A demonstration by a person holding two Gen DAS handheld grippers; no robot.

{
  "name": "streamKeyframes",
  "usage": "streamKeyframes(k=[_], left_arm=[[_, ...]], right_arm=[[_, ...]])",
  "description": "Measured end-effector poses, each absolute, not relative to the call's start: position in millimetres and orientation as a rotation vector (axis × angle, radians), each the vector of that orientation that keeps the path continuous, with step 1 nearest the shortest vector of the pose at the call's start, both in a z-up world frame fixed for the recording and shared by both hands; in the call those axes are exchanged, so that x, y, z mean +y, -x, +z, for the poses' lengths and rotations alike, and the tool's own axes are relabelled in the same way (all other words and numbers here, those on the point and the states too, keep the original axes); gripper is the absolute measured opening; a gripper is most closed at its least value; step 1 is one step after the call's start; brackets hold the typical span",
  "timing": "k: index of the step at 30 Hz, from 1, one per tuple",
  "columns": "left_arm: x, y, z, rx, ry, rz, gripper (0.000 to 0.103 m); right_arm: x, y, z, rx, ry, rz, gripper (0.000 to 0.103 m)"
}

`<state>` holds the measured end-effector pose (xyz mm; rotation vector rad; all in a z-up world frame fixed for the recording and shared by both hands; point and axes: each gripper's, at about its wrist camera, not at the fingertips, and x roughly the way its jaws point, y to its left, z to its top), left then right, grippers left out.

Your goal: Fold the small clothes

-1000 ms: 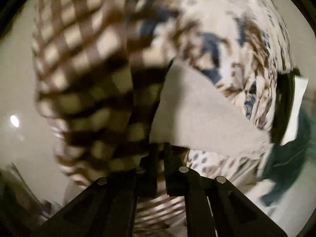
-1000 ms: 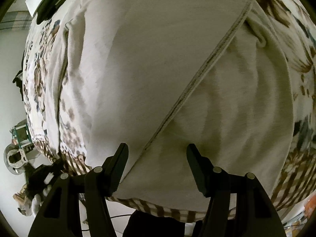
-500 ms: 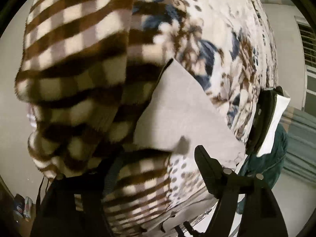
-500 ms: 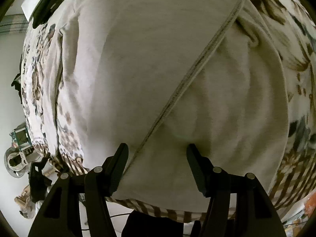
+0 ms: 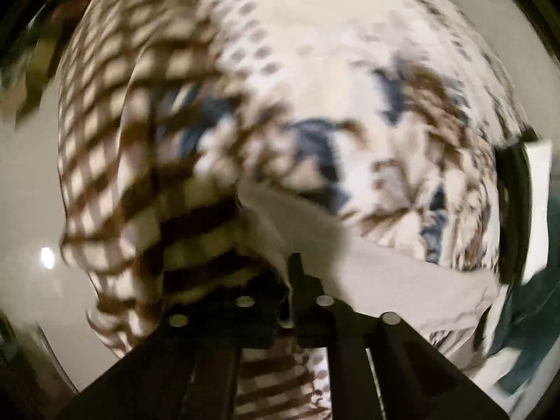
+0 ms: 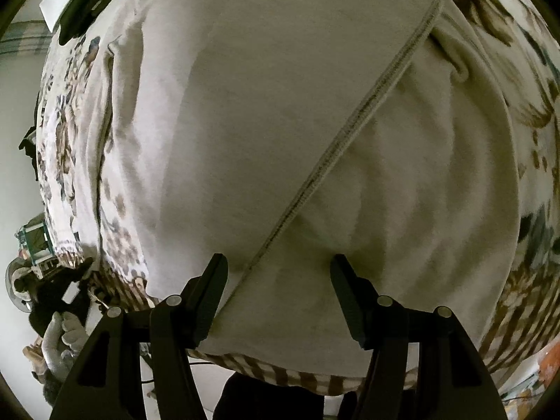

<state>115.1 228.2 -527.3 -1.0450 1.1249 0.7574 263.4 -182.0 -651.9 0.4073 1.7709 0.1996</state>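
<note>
Left tongs (image 5: 290,280) were clamped on the grey garment's (image 5: 350,255) corner over the patterned blanket (image 5: 315,87); in that blur, a quick pull could slip it free. Your right tongs (image 6: 278,280) gaped above the garment, and closing there could pinch blanket too.

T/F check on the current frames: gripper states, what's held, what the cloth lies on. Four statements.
1. The left hand-held gripper is shut on an edge of the beige cloth. True.
2. The right hand-held gripper is clamped on the cloth. False: its jaws stand wide apart over the beige cloth.
3. The cloth lies on a patterned blanket. True.
4. The cloth is plain, with no seam. False: a stitched seam runs diagonally across it.
</note>
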Motion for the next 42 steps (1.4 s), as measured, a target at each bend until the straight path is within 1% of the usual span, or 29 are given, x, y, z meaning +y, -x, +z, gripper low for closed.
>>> streamKeyframes(k=[3, 6, 9, 12, 13, 17, 21, 24, 28, 34, 35, 36, 37, 38, 39, 40, 42], left_arm=[[220, -134, -499, 1.107, 0.881, 0.712, 0.002], [193, -161, -463, 1.075, 0.669, 0.607, 0.002], [135, -193, -433, 1.072, 0.467, 0.402, 0.002], [51, -217, -421, 1.098, 0.289, 0.135, 0.002], [13, -219, -421, 1.113, 0.229, 0.021, 0.002], [-89, -210, -427, 1.156, 0.098, -0.274, 0.002], [-166, -181, -441, 1.201, -0.014, -0.511, 0.002], [-198, -161, -448, 1.22, -0.093, -0.608, 0.002], [-221, -146, -468, 1.287, -0.153, -0.714, 0.002], [-215, -152, -478, 1.367, -0.136, -0.645, 0.005], [-209, -158, -480, 1.378, -0.135, -0.602, 0.007], [-201, -166, -481, 1.387, -0.132, -0.557, 0.015], [-187, -175, -483, 1.398, -0.112, -0.493, 0.03], [-176, -177, -484, 1.404, -0.091, -0.459, 0.038], [-160, -184, -487, 1.415, -0.061, -0.403, 0.05], [-139, -194, -491, 1.428, -0.029, -0.323, 0.057], [-109, -200, -496, 1.435, -0.007, -0.215, 0.058]], right_arm=[[-186, -262, -652, 1.766, -0.413, 0.196, 0.063], [-193, -262, -651, 1.757, -0.428, 0.185, 0.063], [-206, -262, -649, 1.747, -0.453, 0.167, 0.063], [-224, -260, -645, 1.732, -0.479, 0.135, 0.063], [-231, -259, -644, 1.727, -0.488, 0.121, 0.063], [-264, -249, -637, 1.705, -0.525, 0.059, 0.063], [-289, -234, -636, 1.695, -0.542, 0.007, 0.063], [-310, -221, -638, 1.697, -0.551, -0.042, 0.062], [-338, -199, -643, 1.705, -0.588, -0.101, 0.063], [-360, -185, -639, 1.673, -0.655, -0.096, 0.063], [-362, -183, -638, 1.653, -0.689, -0.072, 0.063], [-363, -185, -637, 1.637, -0.716, -0.049, 0.063], [-361, -190, -634, 1.613, -0.749, -0.01, 0.063], [-359, -195, -633, 1.598, -0.766, 0.016, 0.063], [-353, -201, -631, 1.578, -0.782, 0.05, 0.063], [-346, -207, -630, 1.568, -0.786, 0.068, 0.063], [-328, -219, -631, 1.558, -0.764, 0.105, 0.063]])
